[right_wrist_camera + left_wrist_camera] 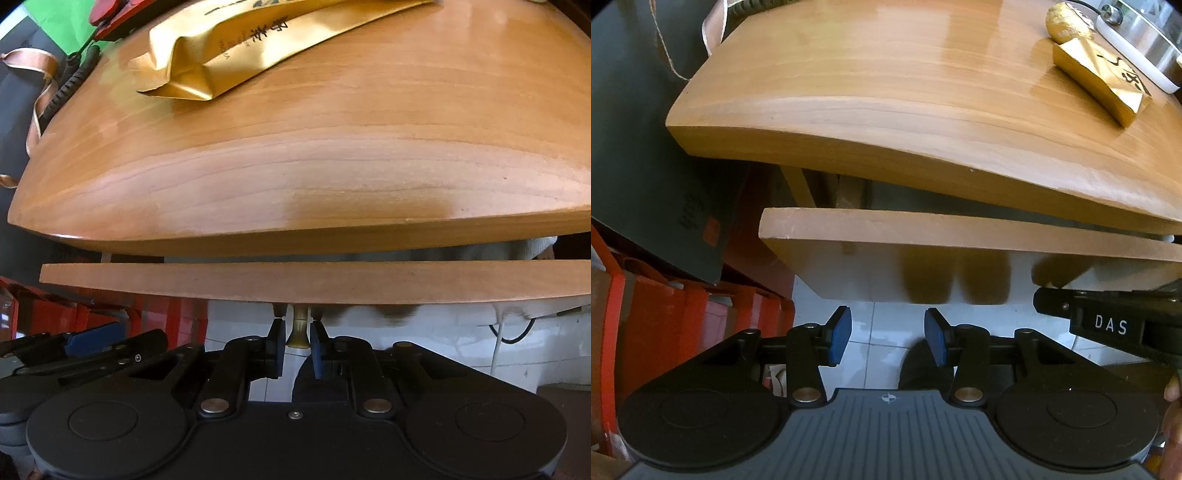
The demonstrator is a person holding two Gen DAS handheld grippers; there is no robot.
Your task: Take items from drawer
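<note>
A wooden drawer front (295, 280) stands slightly out from under the wooden table top (332, 147). Only a narrow dark gap shows above it, so its contents are hidden. My right gripper (297, 325) is shut on the drawer's brass knob (298, 338), a blue pad on each side. It also appears at the right edge of the left wrist view as the black right gripper (1108, 325). My left gripper (888, 321) hangs open in front of the drawer front (923, 229), over the floor, with nothing between its blue pads.
A gold foil packet (229, 62) lies on the table top (886, 92), next to a steel pot (1145, 29) at the far right. Red crates (665, 314) and a dark bag (646, 147) stand left of the table. White tile floor (871, 332) lies below.
</note>
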